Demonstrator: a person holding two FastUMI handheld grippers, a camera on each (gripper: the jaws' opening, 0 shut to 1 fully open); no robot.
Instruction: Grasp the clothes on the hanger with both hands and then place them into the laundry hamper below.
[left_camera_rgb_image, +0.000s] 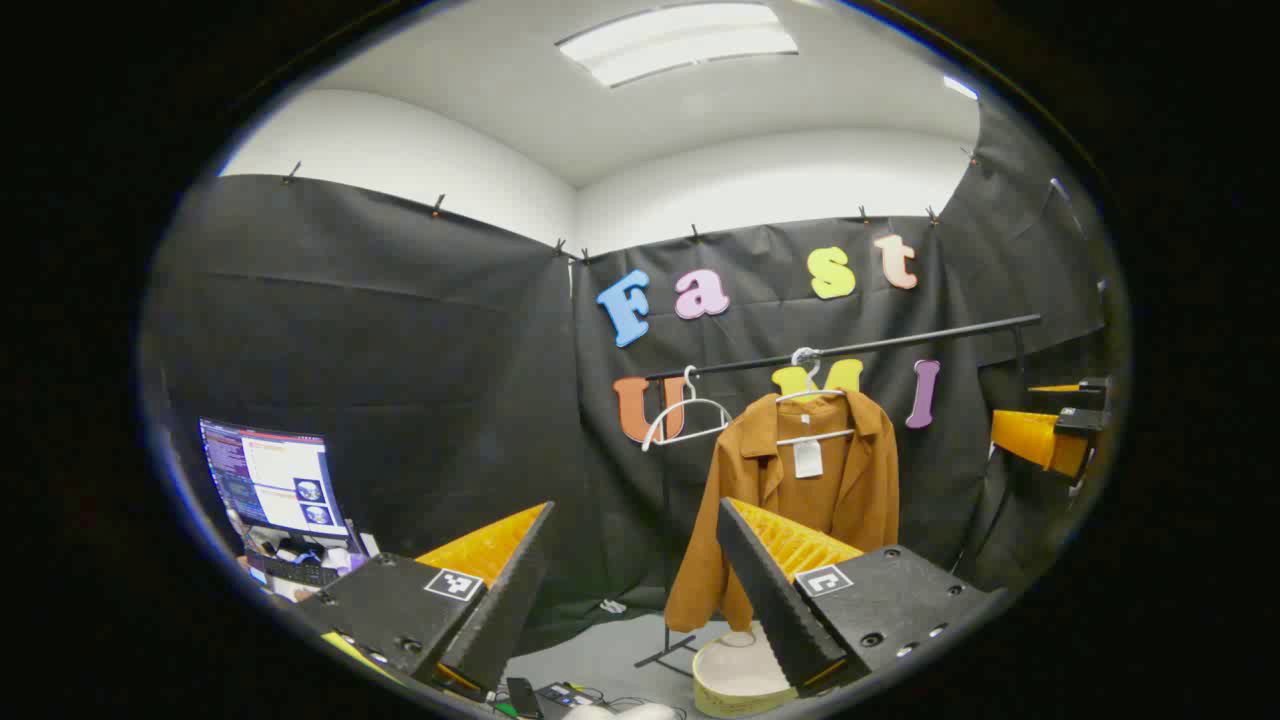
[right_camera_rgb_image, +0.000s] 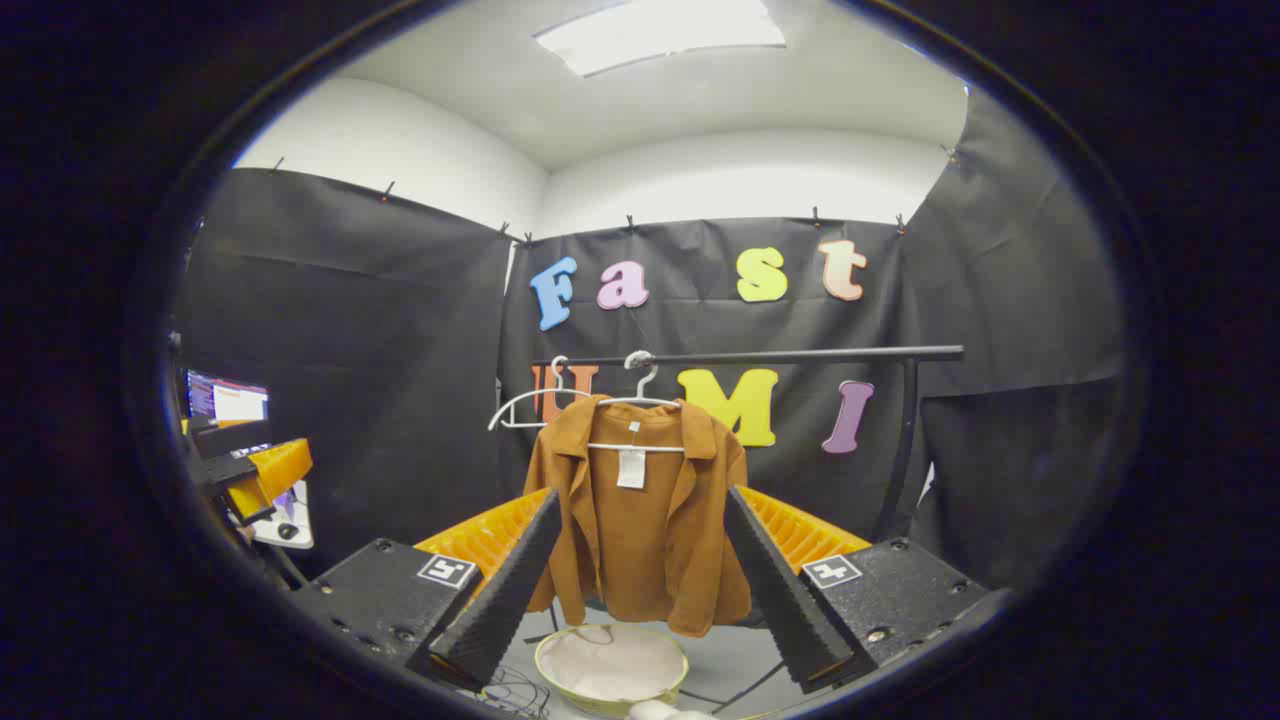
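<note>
A brown jacket (left_camera_rgb_image: 800, 490) (right_camera_rgb_image: 640, 520) hangs on a white hanger (right_camera_rgb_image: 640, 395) from a black clothes rail (left_camera_rgb_image: 860, 345) (right_camera_rgb_image: 760, 356). Below it on the floor stands a round pale hamper (left_camera_rgb_image: 735, 675) (right_camera_rgb_image: 610, 668) with a yellow rim. My left gripper (left_camera_rgb_image: 635, 590) is open, well short of the jacket, which lies to its right. My right gripper (right_camera_rgb_image: 640, 585) is open too, with the jacket centred between its fingers but farther off. The right gripper (left_camera_rgb_image: 1050, 430) also appears at the right edge of the left gripper view, and the left gripper (right_camera_rgb_image: 245, 465) at the left edge of the right gripper view.
A second, bare white hanger (left_camera_rgb_image: 685, 415) (right_camera_rgb_image: 525, 405) hangs left of the jacket. The rail's upright post (right_camera_rgb_image: 905, 440) stands at the right. A lit monitor (left_camera_rgb_image: 270, 480) and a cluttered desk sit at the left. Cables and small devices (left_camera_rgb_image: 550, 692) lie on the floor.
</note>
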